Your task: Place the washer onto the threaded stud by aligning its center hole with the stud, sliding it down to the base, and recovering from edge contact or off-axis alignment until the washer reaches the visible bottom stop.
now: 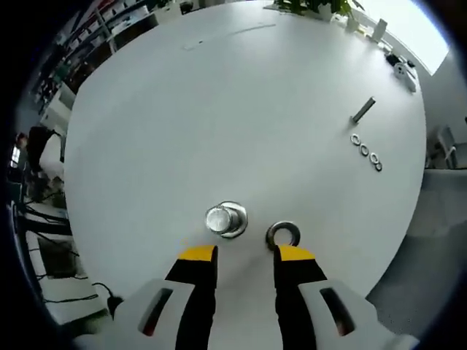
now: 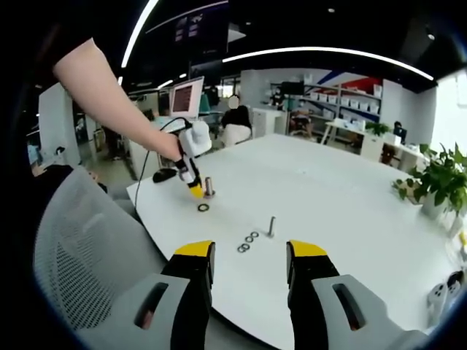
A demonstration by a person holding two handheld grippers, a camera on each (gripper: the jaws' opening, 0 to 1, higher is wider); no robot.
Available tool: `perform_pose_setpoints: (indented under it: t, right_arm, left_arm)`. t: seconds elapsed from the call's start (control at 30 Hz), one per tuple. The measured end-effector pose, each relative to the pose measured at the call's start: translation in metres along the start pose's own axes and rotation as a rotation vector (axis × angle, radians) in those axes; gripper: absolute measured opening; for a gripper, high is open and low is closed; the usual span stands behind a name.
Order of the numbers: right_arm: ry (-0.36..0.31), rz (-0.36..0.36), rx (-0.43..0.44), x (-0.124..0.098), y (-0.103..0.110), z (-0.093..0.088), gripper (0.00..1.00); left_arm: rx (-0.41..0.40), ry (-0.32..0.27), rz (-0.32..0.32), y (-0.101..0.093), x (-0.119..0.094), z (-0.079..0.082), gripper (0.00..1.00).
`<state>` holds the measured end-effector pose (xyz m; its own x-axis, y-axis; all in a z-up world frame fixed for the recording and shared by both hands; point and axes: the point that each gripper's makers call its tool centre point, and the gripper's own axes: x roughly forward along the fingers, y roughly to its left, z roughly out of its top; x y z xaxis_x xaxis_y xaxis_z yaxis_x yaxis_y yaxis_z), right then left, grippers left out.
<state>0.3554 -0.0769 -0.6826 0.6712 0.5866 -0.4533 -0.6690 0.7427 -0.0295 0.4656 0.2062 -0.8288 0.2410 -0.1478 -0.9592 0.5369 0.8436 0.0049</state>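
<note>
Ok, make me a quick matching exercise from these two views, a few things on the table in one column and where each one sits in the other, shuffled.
Things:
1. threaded stud
2. lone washer
3. row of small rings
4. loose bolt

Places:
A. lying flat at the tip of the left claw's right finger
B. farthest across the white table
C. upright ahead of the left claw
D. lined up just nearer than the bolt

Pairs: 1-C, 2-A, 3-D, 4-B
</note>
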Motion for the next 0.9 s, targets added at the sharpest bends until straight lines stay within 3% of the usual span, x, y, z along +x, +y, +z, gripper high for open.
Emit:
perform_pose_setpoints:
  t: [0.2,0.5,0.9]
  right_arm:
    - [-0.005,0.005,0.000,0.000,0.001,0.001,0.41]
    - [-0.007,0.006,-0.003,0.000,0.001,0.002,0.41]
    - [-0.005,0.006,-0.001,0.000,0.000,0.001,0.41]
  left_arm:
    - [0.001,0.009,-0.014,-0.014,0.006,-0.005,0.30]
    - [-0.026,0.011,-0.029,-0.024,0.018,-0.001,0.30]
    - [-0.005,0.032,-0.026,-0.029,0.029,0.002,0.29]
